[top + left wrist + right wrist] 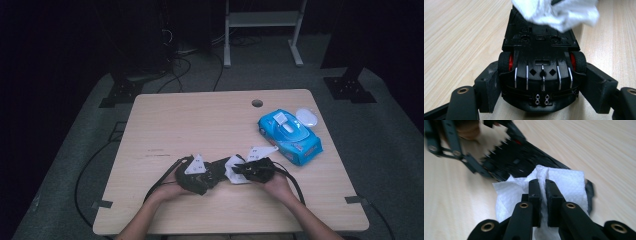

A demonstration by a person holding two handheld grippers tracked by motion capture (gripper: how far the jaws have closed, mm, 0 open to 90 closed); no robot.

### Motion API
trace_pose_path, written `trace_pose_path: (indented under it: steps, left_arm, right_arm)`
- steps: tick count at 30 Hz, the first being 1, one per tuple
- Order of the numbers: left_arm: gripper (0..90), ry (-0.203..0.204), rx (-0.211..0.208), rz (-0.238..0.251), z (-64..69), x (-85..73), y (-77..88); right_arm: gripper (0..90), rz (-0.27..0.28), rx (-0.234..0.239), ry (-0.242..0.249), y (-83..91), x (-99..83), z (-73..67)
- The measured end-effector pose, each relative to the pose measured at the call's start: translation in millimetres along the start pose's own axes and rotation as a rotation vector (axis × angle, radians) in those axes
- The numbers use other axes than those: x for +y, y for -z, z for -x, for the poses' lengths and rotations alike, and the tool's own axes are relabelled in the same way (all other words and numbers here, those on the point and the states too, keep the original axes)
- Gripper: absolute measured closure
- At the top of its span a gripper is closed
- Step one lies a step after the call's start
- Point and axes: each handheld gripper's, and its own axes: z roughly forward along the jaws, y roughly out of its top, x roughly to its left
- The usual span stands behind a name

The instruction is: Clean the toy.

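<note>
Right tongs [543, 195] pinch wipe [564, 182] — toy car [541, 75] underside upturned.

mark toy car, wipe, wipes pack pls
toy car [541, 75]: left gripper view, black underside between the wheels.
wipe [571, 182]: right gripper view, flat white part right of the jaws.
wipes pack [292, 137]: high view, blue top.

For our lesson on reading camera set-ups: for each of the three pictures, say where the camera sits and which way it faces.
High view: above the person's side, looking forward and down on the table; forearms, both hands, blue wipes pack.
Left gripper view: on the left gripper, along its jaws clamping the toy car, underside up.
Right gripper view: on the right gripper, along jaws pinching the white wipe; a hand behind.
Shared by both gripper views: car and wipe.
</note>
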Motion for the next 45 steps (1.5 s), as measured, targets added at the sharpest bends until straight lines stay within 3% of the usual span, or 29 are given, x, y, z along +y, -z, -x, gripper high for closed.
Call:
trace_pose_path:
  steps: [3,6,10,15,19,23,30,36,39,45]
  left_arm:
    - [24.4,0.004,-0.001,-0.001,-0.2,-0.9,-0.4]
    - [24.5,0.008,-0.007,-0.002,-1.1,-2.0,0.0]
    - [24.5,0.012,-0.01,0.009,-1.6,-2.0,0.7]
    - [24.5,0.004,-0.004,0.008,-1.6,-2.1,0.9]
    - [24.4,0.016,-0.007,0.013,-1.9,-2.2,0.6]
    - [22.7,0.072,-0.03,0.016,-5.2,-2.2,2.7]
    - [23.6,0.035,-0.024,0.005,-3.5,-2.6,4.2]
    - [24.5,0.024,-0.029,0.008,-2.9,-2.2,4.6]
    - [24.6,0.01,-0.028,0.006,-2.1,-1.7,3.4]
    - [24.6,-0.021,-0.031,0.007,2.3,0.3,1.4]
  right_arm:
    - [83.9,0.011,0.046,0.009,-7.0,5.4,-8.7]
    - [83.9,0.013,0.053,0.018,-10.2,8.6,-10.7]
    - [83.9,0.001,-0.013,-0.009,-3.4,4.3,3.3]
    - [83.9,-0.007,-0.078,-0.084,8.0,-6.4,25.4]
    - [83.9,-0.004,-0.045,-0.08,6.3,-5.1,19.5]
    - [83.9,-0.008,-0.018,-0.049,1.6,-0.8,9.4]
    - [83.9,-0.015,0.014,-0.061,2.8,-3.0,8.8]
    - [83.9,-0.034,-0.011,-0.097,10.2,-9.7,17.1]
    - [83.9,-0.034,0.006,-0.084,5.6,-2.3,14.3]
    - [83.9,-0.012,0.061,-0.039,-21.5,26.7,0.1]
